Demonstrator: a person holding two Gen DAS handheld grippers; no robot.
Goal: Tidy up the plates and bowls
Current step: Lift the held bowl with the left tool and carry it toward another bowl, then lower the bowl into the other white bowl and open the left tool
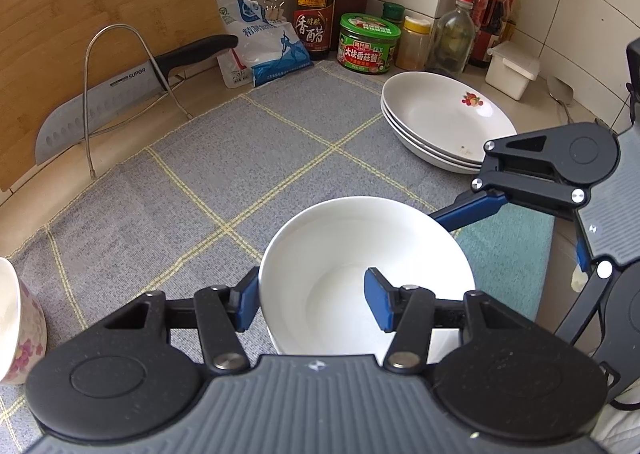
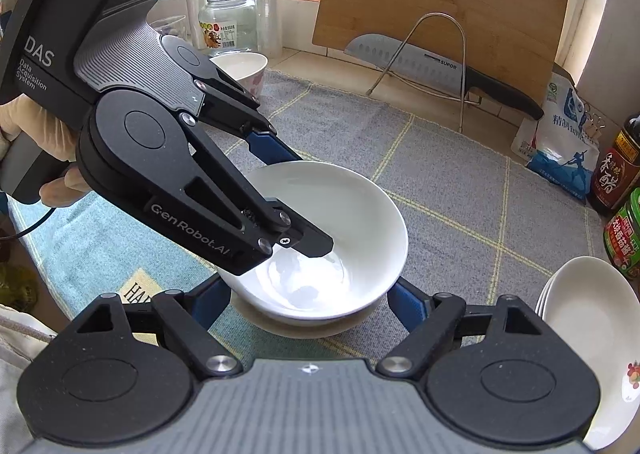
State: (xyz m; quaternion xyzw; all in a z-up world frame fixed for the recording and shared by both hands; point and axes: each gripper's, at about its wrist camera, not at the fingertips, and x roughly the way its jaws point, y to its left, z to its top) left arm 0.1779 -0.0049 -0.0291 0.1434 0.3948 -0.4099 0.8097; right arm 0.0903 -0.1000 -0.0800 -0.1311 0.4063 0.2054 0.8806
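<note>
A plain white bowl point(image 1: 360, 250) point(image 2: 340, 214) sits on the grey checked mat, nested on another bowl whose rim point(image 2: 316, 330) shows beneath it. My left gripper point(image 1: 312, 298) straddles the bowl's near-left rim, one finger point(image 1: 380, 300) inside, the other point(image 1: 246, 302) outside; it also shows in the right wrist view point(image 2: 296, 206). My right gripper point(image 2: 310, 302) is open, its fingers either side of the bowls. A stack of white plates point(image 1: 444, 122) point(image 2: 592, 338) with a fruit print lies at the right. A floral bowl point(image 2: 244, 70) point(image 1: 16, 314) stands to the left.
A bamboo cutting board point(image 1: 80, 14) and a knife point(image 1: 120, 94) in a wire rack point(image 1: 120, 86) stand at the back. A salt bag point(image 1: 264, 46), vinegar bottle point(image 1: 316, 2), sauce jar point(image 1: 368, 44) and oil bottles point(image 1: 492, 10) line the wall. A teal towel point(image 2: 100, 246) lies beside the mat.
</note>
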